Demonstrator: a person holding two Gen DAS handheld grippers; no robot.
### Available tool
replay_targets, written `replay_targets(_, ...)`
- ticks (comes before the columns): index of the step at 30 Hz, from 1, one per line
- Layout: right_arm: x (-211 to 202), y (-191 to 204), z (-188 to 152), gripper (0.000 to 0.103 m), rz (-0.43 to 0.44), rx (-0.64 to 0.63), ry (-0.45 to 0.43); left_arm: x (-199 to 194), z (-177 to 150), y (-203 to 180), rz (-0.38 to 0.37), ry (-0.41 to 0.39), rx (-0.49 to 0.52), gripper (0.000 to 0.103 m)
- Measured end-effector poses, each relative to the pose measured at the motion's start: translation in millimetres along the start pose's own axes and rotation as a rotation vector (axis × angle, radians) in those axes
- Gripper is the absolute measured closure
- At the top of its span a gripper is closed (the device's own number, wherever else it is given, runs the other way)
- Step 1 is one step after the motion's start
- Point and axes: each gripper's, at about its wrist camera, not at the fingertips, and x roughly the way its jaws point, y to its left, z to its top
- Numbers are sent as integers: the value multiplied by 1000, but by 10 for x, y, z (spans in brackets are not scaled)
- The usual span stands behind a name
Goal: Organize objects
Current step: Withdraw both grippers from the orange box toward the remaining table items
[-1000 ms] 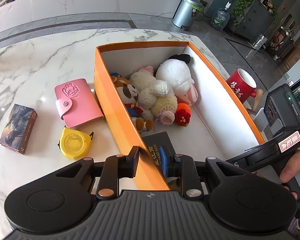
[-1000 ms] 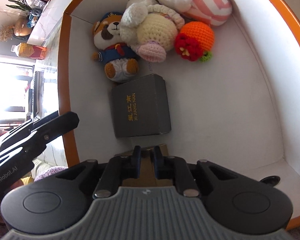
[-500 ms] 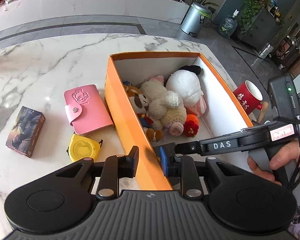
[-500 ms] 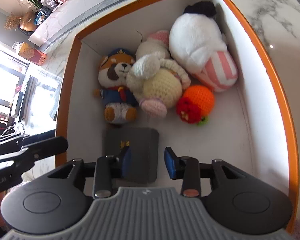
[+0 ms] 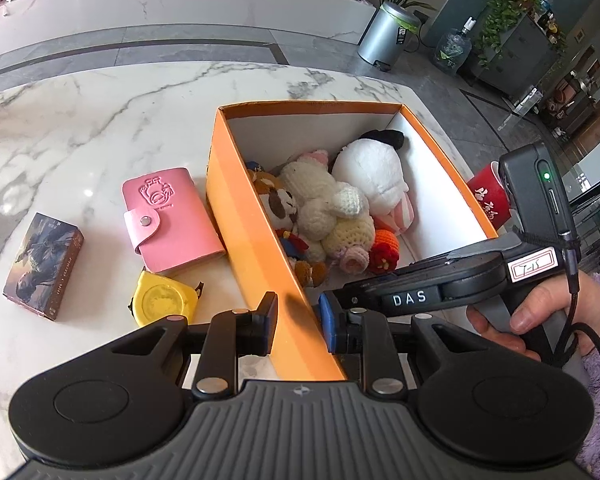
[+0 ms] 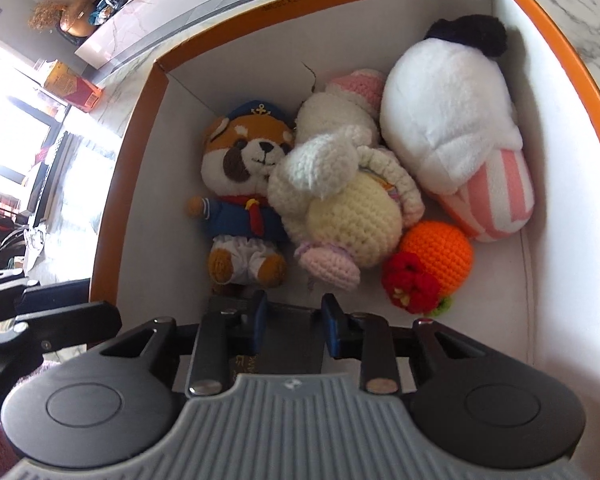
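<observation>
Box wall: left gripper (image 5: pixel 297 320) is clamped on the near orange side wall of the orange box (image 5: pixel 440 148), one finger outside, one inside; stiff card, it steadies the box.
Right gripper (image 6: pixel 293 323): inside the box, jaws partly apart and just now narrowing, nothing pinched; dark grey box (image 6: pixel 288 334) lies flat on the box floor beneath and between the fingers, apparently let go.
Ahead of right fingers: sailor plush (image 6: pixel 242 196), crocheted bunny (image 6: pixel 340 204), white plush (image 6: pixel 448 132), orange knit fruit (image 6: pixel 436 264), packed together at the far end.
Left of left fingers, on the marble table (image 5: pixel 80 120): yellow tape measure (image 5: pixel 165 298) nearest, pink card wallet (image 5: pixel 168 212) beyond it, card box (image 5: pixel 44 264) furthest left.
Handling, judged: tape measure is hard, smooth, denser, so pinch across its flat faces; wallet is soft-covered and slick, so take it by a long edge; card box is light and rigid, so grip across its narrow sides.
</observation>
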Motion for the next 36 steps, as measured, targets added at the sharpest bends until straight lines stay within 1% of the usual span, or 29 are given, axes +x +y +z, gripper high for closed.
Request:
replay_targets(2, -10, 36, -43, 73, 8, -58, 17, 9, 2, -6, -4, 2, 3, 76)
replay_targets(5, 45, 155, -49, 73, -23, -138, 24, 19, 0, -21, -5, 2, 6, 76)
replay_targets(8, 54, 168, -46, 73, -35, -128, 28, 28, -2, -28, -10, 2, -2, 76)
replay_targets(12, 24, 126, -121, 72, -35, -79, -2, 21, -13, -38, -5, -5, 2, 76)
replay_targets(14, 13, 146, -169, 69, -43, -67, -11, 27, -8, -45, -3, 1, -4, 76)
replay_targets(16, -74, 203, -271, 69, -69, -83, -54, 4, -9, -72, 9, -2, -1, 76)
replay_targets(20, -267, 338, -384, 69, -95, -117, -134, -136, -68, -150, 48, -42, 24, 75)
replay_targets(22, -401, 404, -477, 68, -108, -138, -175, -206, -117, -167, 57, -56, 21, 76)
replay_targets(26, -672, 518, -730, 68, -141, -178, -282, -371, -242, -201, 75, -95, 6, 76)
replay_targets(29, -812, 605, -882, 68, -131, -179, -364, -514, -341, -204, 73, -131, -19, 75)
replay_targets(32, -948, 696, -1033, 67, -116, -190, -450, -647, -464, -206, 104, -162, -31, 75)
replay_targets(36, -1071, 846, -1197, 68, -92, -220, -496, -801, -634, -214, 162, -210, -13, 72)
